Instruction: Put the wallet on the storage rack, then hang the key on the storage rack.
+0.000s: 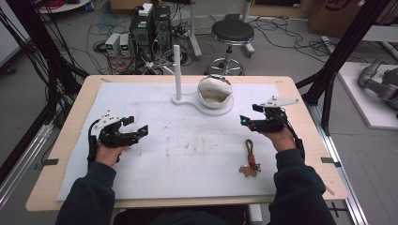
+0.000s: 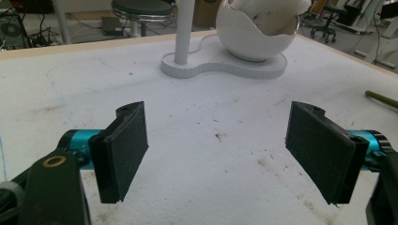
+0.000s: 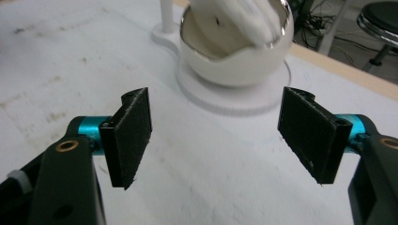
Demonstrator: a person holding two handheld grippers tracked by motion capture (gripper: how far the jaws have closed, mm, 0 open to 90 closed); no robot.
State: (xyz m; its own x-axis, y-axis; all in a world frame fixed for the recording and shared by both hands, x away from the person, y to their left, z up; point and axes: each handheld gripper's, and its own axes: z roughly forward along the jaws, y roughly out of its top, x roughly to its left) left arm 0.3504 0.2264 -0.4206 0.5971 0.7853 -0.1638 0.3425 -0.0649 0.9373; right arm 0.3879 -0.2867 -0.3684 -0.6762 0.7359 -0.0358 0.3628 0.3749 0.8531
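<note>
A white broken-egg-shaped bowl (image 1: 214,92) sits on a flat white base (image 1: 187,99) with an upright white post (image 1: 177,70) at the far middle of the table. A green cord with a brown tag (image 1: 251,160) lies on the white mat near the right forearm. My left gripper (image 1: 141,129) hovers at the left, open, nothing between its pads (image 2: 124,150). My right gripper (image 1: 245,121) is open too, right of the bowl and beyond the cord. In the right gripper view the bowl (image 3: 234,51) stands just ahead of the empty gripper (image 3: 216,136). The left gripper (image 2: 216,150) faces bowl (image 2: 256,33) and post (image 2: 184,28).
A stained white mat (image 1: 187,150) covers the wooden table (image 1: 75,122). Beyond the far edge stand a black stool (image 1: 231,33), computer boxes (image 1: 150,28) and tangled cables on the floor. Black frame posts (image 1: 335,61) rise at both sides. The cord's end (image 2: 381,99) lies at the right.
</note>
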